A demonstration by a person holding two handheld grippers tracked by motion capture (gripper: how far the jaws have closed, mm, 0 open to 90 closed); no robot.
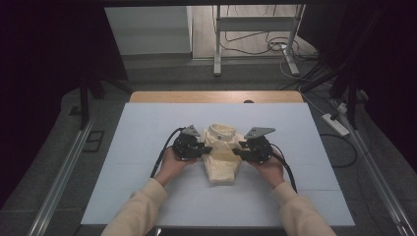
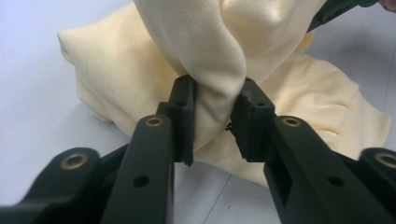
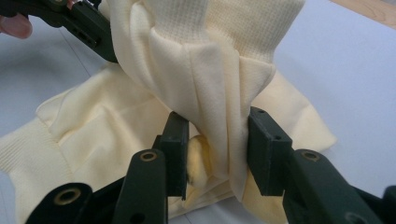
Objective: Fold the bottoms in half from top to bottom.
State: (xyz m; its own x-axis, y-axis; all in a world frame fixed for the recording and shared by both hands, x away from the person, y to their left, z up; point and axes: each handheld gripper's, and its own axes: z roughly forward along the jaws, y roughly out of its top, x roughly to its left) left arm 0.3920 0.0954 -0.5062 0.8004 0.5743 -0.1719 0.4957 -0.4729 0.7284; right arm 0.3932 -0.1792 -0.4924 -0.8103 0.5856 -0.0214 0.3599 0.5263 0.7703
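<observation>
A pale yellow knit garment (image 1: 222,157) lies bunched in the middle of the white table sheet (image 1: 147,132), its collar toward the far side. My left gripper (image 1: 204,150) holds it from the left and my right gripper (image 1: 239,151) from the right. In the left gripper view the jaws of my left gripper (image 2: 214,123) pinch a thick fold of the garment (image 2: 201,51). In the right gripper view my right gripper (image 3: 217,149) clamps a bunched fold of the garment (image 3: 205,60), and the other gripper's jaw (image 3: 88,28) bites the cloth at upper left.
The white sheet covers a wooden table (image 1: 216,96) whose far edge shows bare. Beyond it stand a metal frame (image 1: 255,29) and loose cables (image 1: 275,46) on the floor; a power strip (image 1: 335,124) lies at the right. Aluminium rails run along both sides.
</observation>
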